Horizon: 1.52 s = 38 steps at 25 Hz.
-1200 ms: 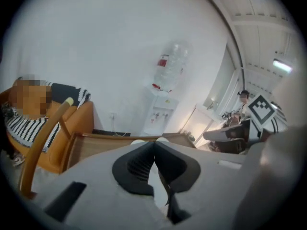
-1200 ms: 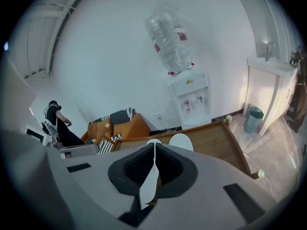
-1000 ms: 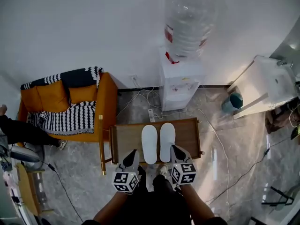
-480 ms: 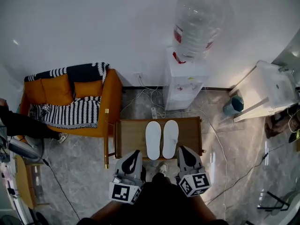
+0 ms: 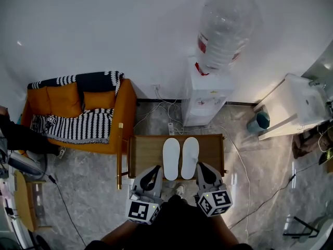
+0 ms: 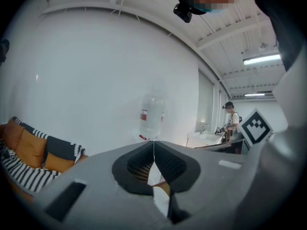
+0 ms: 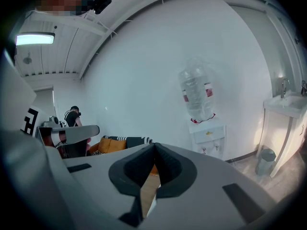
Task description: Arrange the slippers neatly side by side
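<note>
Both grippers have drawn back from the slippers toward the person since a second ago. The white left slipper [image 5: 171, 159] and right slipper [image 5: 189, 157] lie parallel, side by side, seemingly touching, at the middle of the wooden bench [image 5: 143, 152]. The left gripper [image 5: 154, 170] and right gripper [image 5: 201, 167] hover at the bench's near edge, jaws clenched on nothing. Beyond stand a water dispenser [image 5: 208, 95] and an orange sofa [image 5: 73, 116].

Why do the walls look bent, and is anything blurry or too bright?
Left and right gripper views: the wide-angle lens bows the walls and blackens the corners. Right gripper view: the ceiling lamp glares white. Head view: even light, the slippers sharp.
</note>
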Each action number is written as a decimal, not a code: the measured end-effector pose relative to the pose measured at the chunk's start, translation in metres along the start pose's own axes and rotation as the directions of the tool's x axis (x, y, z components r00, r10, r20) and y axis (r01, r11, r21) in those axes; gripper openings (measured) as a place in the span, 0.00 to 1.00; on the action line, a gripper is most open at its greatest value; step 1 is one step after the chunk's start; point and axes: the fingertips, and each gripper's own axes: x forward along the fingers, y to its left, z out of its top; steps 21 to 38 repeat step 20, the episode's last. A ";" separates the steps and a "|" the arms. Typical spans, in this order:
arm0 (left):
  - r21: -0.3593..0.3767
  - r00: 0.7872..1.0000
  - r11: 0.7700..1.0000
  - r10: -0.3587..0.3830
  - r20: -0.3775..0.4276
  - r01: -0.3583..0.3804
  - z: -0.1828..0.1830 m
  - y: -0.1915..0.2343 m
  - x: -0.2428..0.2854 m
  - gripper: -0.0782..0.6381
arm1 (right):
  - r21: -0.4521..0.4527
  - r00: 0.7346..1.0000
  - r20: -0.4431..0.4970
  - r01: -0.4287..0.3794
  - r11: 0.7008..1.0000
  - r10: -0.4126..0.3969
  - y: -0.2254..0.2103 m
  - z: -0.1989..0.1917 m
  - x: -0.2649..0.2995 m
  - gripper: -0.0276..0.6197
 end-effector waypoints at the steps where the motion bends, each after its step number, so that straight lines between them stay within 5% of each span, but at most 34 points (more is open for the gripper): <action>1: -0.006 1.000 1.000 0.003 -0.005 -0.003 0.000 0.001 0.000 0.13 | 0.001 1.000 0.000 0.001 1.000 -0.001 0.000 0.000 0.000 0.06; 38: -0.004 1.000 1.000 -0.009 -0.001 0.009 -0.002 0.007 0.001 0.13 | 0.026 0.999 0.031 -0.009 1.000 0.008 0.005 0.004 0.005 0.06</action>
